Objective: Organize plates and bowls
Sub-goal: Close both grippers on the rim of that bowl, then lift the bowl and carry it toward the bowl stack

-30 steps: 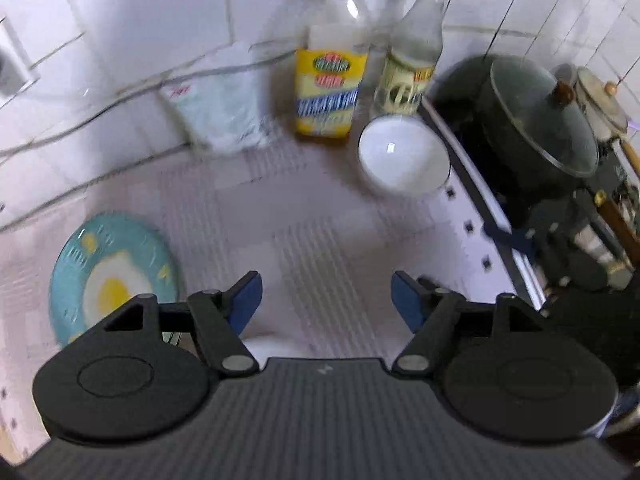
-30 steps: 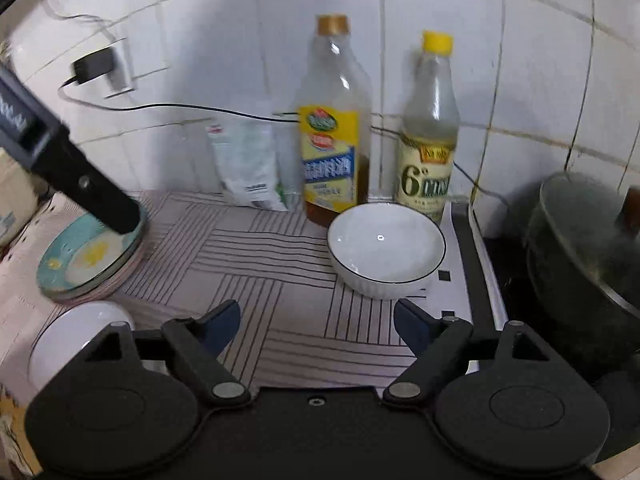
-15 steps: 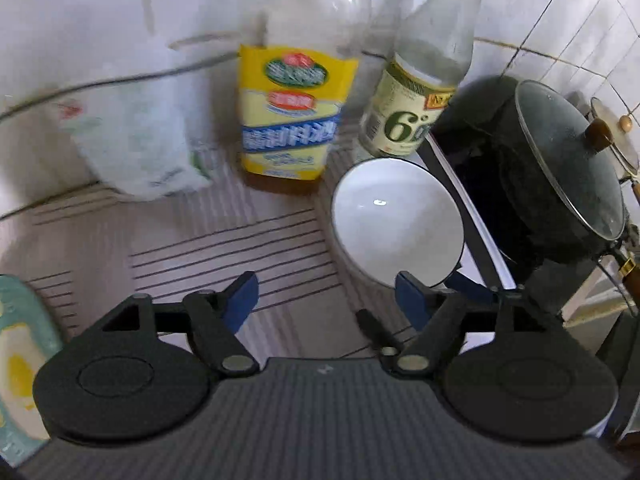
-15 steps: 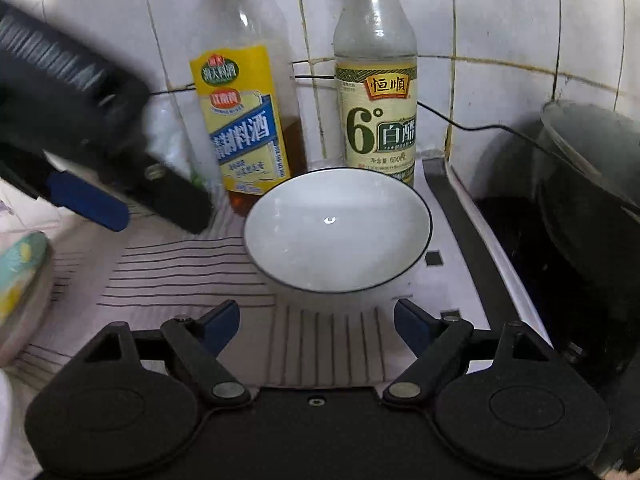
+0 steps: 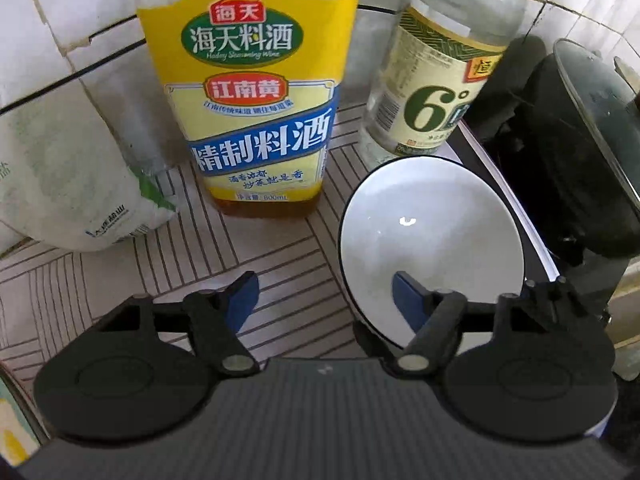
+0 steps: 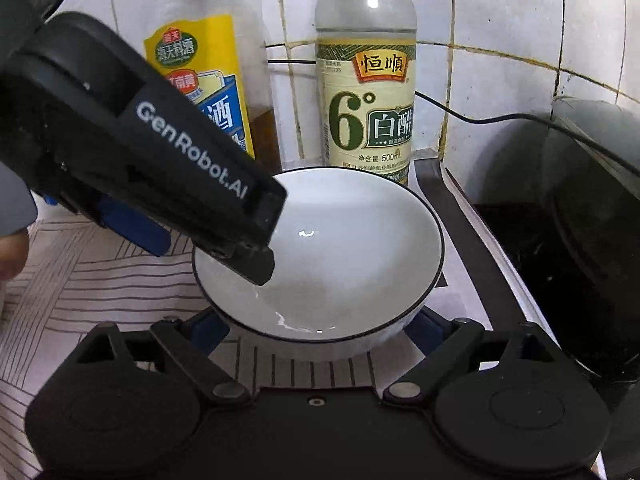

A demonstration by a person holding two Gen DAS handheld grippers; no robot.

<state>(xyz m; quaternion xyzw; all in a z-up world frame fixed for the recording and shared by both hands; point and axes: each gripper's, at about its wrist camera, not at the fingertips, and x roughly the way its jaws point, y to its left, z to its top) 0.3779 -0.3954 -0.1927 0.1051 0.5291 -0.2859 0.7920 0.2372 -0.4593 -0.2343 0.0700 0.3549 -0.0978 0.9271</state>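
A white bowl with a thin dark rim [image 5: 432,240] [image 6: 352,248] stands on the striped mat in front of two bottles. My left gripper [image 5: 324,296] [image 6: 208,252] straddles the bowl's left rim: one blue-padded finger [image 5: 404,296] is inside the bowl, the other [image 5: 244,292] is outside over the mat. Its jaws are closing, and the pads stand clear of the rim. My right gripper [image 6: 316,332] sits low at the bowl's near side with a finger on each flank, both partly hidden by the bowl. Its jaws are opening.
Right behind the bowl are a yellow-labelled cooking wine bottle [image 5: 256,120] and a vinegar bottle [image 5: 432,92]. A white bag [image 5: 60,184] leans on the tiled wall at left. A black pot with a glass lid [image 5: 580,140] sits on the stove at right. A teal plate edge [image 5: 12,432] shows lower left.
Both grippers have come down and closer to the bowl. The left gripper's finger has dipped inside the bowl, and the right gripper's fingers have slid along both sides of it.
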